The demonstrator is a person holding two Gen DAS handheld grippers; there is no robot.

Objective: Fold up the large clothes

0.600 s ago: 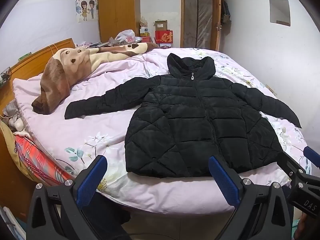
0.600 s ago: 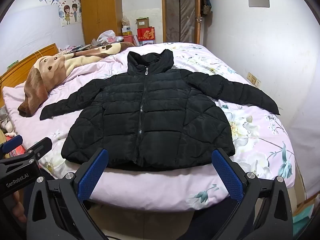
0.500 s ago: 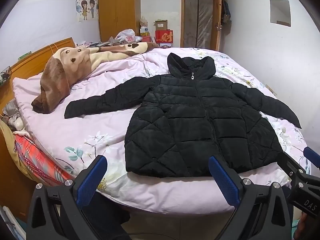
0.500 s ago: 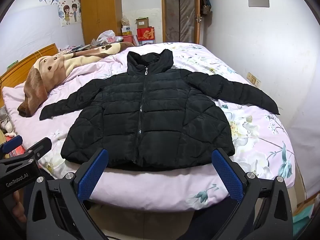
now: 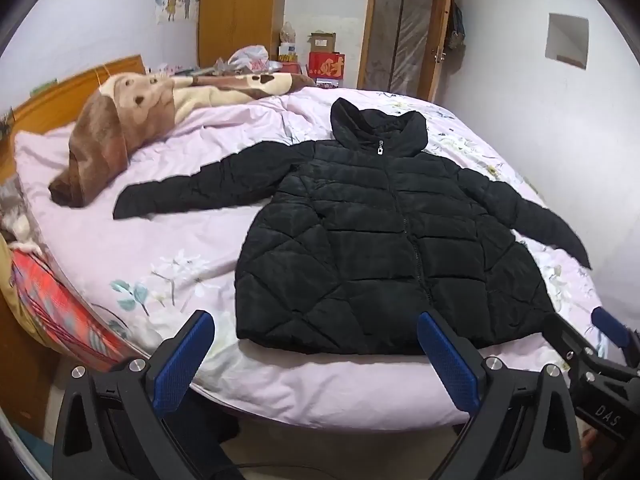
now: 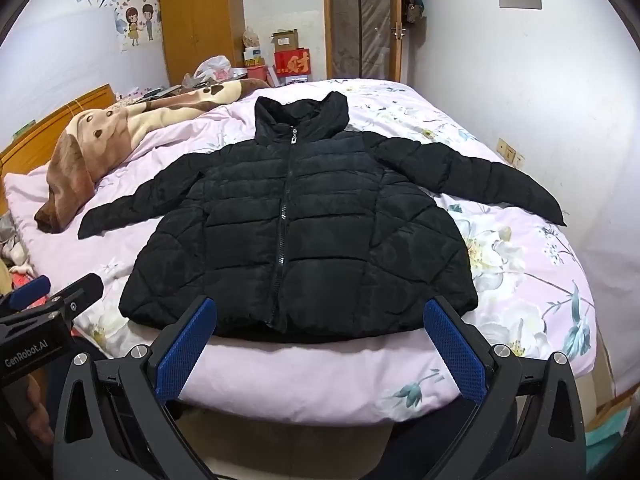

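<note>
A black quilted hooded jacket (image 5: 384, 248) lies flat, front up and zipped, on the bed, with both sleeves spread out to the sides; it also shows in the right wrist view (image 6: 304, 236). My left gripper (image 5: 316, 356) is open and empty, held before the bed's front edge, near the jacket's hem. My right gripper (image 6: 320, 344) is open and empty, also just short of the hem. Each gripper shows at the edge of the other's view: the right one (image 5: 600, 344), the left one (image 6: 48, 300).
The bed (image 5: 168, 248) has a pink floral sheet. A brown dog-pattern blanket (image 5: 120, 120) lies bunched at the back left by the wooden headboard (image 5: 60, 100). A wardrobe (image 6: 200, 24), boxes (image 6: 292, 60) and a door (image 6: 360, 20) stand behind. The wall is close on the right.
Both grippers have shifted slightly forward toward the bed. The jacket has not moved.
</note>
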